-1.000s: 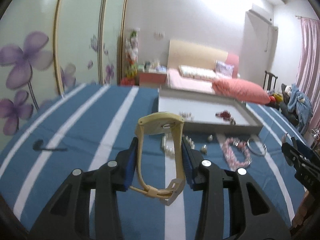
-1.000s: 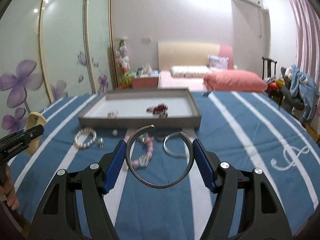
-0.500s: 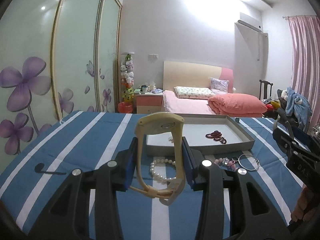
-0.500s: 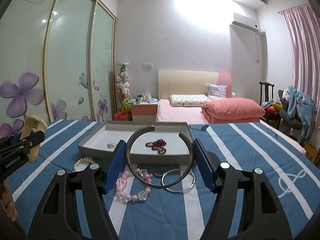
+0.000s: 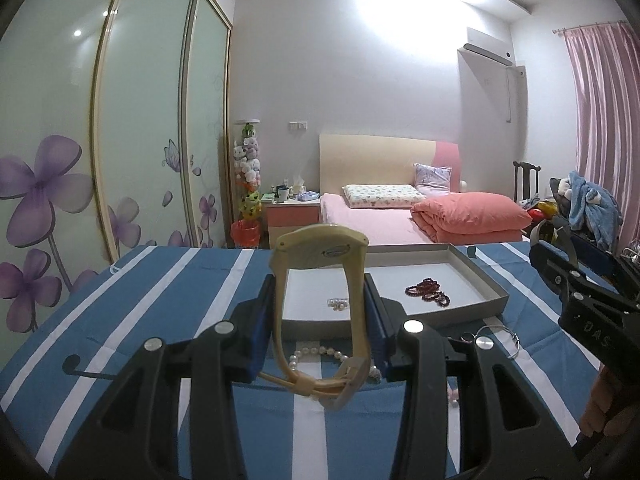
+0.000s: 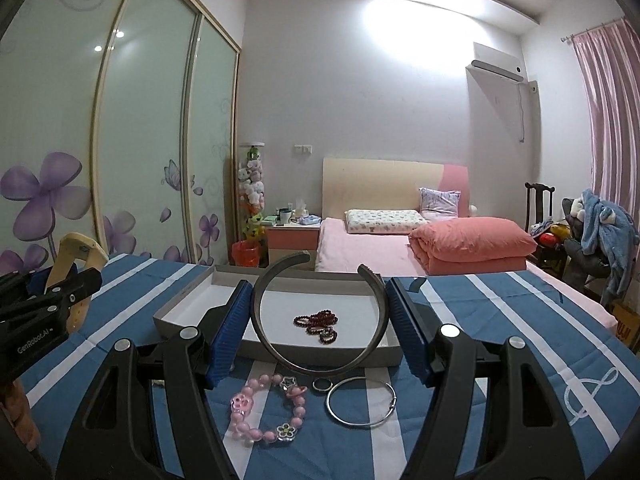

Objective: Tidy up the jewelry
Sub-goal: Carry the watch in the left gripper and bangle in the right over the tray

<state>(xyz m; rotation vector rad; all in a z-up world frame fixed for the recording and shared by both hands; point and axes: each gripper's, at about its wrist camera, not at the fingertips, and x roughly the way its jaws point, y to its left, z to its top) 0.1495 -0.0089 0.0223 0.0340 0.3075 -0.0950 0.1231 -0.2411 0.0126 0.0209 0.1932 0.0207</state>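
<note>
- Left wrist view: the left gripper (image 5: 320, 322) is clamped on a cream-coloured watch (image 5: 320, 280), its blue pads pressing both sides of the strap loop; the watch case stands uppermost and the buckled end hangs near the camera.
- Beyond the watch lies a shallow grey tray (image 5: 472, 312) on the blue and white striped cloth (image 5: 160, 292); its near rim runs just behind the gripper's tips.
- Inside the tray a dark red bead bracelet (image 5: 428, 292) lies toward the right, and a small pale piece (image 5: 338, 303) sits near the front; most of the white floor is bare.
- A pearl bracelet (image 5: 316, 354) lies on the cloth just in front of the tray's near rim, under the watch.
- Right wrist view: the right gripper (image 6: 320, 314) grips a dark open bangle (image 6: 320, 364) across its width, with the bangle's gap pointing away over the tray.
- On the cloth before the tray, near this gripper, lie a pink bead bracelet (image 6: 264, 412), a small ring (image 6: 321, 385) and a thin silver hoop (image 6: 361, 401), the ring just beside the hoop.
- Striped cloth to the right of the tray is wide and bare.
</note>
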